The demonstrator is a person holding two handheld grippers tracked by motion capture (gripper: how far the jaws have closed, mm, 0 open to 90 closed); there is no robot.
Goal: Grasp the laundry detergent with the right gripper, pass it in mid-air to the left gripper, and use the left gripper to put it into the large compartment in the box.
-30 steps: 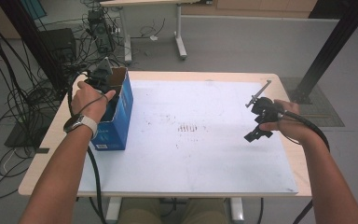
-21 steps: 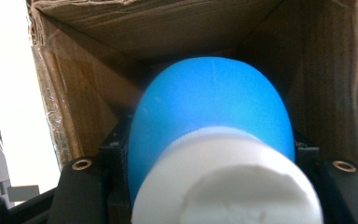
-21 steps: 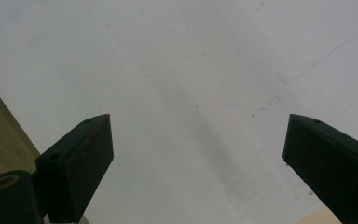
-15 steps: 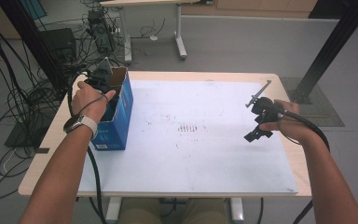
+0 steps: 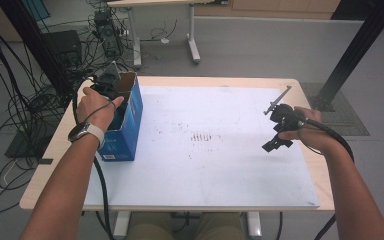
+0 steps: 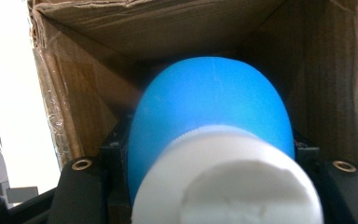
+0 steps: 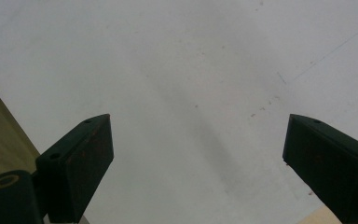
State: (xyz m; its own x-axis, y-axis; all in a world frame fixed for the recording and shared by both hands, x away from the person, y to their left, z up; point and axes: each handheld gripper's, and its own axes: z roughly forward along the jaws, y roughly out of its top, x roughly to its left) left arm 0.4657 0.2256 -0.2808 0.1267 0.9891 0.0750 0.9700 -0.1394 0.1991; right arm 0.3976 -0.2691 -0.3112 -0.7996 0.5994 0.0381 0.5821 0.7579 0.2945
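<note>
A blue bottle (image 6: 209,102) with a white cap (image 6: 223,182) sits between my left gripper's (image 6: 205,149) jaws, which are shut on it. The bottle is down inside an open cardboard box (image 6: 168,28). From the high view this box (image 5: 125,125) is blue outside and stands at the table's left edge, with my left gripper (image 5: 109,80) reaching into its open top. My right gripper (image 5: 276,137) hovers over the right side of the white sheet (image 5: 205,165). It is open (image 7: 198,154), with nothing between its jaws.
The wooden table (image 5: 180,80) carries the white sheet, marked with small dark specks near its middle. Black cables (image 5: 25,110) hang and lie on the floor left of the table. A black post (image 5: 355,50) stands at the far right, and another table's legs (image 5: 192,35) are behind.
</note>
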